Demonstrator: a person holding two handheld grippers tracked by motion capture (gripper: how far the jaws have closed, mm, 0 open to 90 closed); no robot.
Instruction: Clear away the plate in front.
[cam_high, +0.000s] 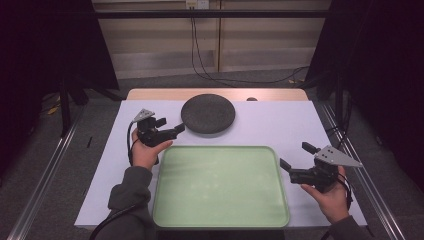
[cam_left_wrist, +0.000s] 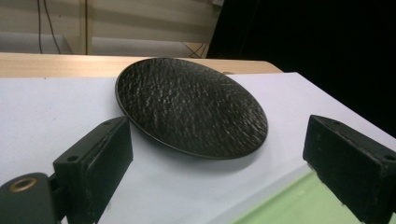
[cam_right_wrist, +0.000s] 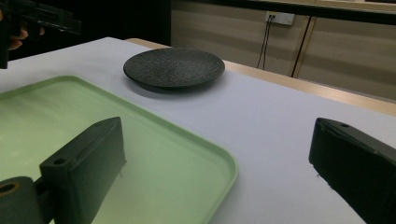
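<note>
— Around the work? 
— Black round plate (cam_high: 208, 113) lying flat at the far middle of the white-covered bench (cam_high: 280, 125), nothing on it. Pale green tray (cam_high: 220, 186) nearer, in the middle, also bare, well short of touching the plate. Strip of bare wood beyond the white cover, cables hanging down the wall behind, dark curtains at both sides.

— Anything in the way? 
— Between the left tongs (cam_high: 176, 129) and the plate, just open white cover. Tray's far left corner just below those tongs; a sliver of green at the lower right of the left gripper view.

— Left hand's pose? 
— Left hand (cam_high: 147, 153) wrapped under the tool, forearm in a grey sleeve coming up from the bottom edge, tongs pointed right and slightly away, tips just beside the plate's near left rim, not touching. Jaws spread wide, released, with the plate (cam_left_wrist: 189, 106) framed between them.

— Right side? 
— Right hand (cam_high: 330, 195) low at the tray's right edge, right tongs (cam_high: 295, 156) aimed left and away over the tray's far right corner. Jaws wide apart, grasping nothing; tray (cam_right_wrist: 187, 154) under the one jaw, white cover under the other, plate (cam_right_wrist: 173, 67) well beyond.
</note>
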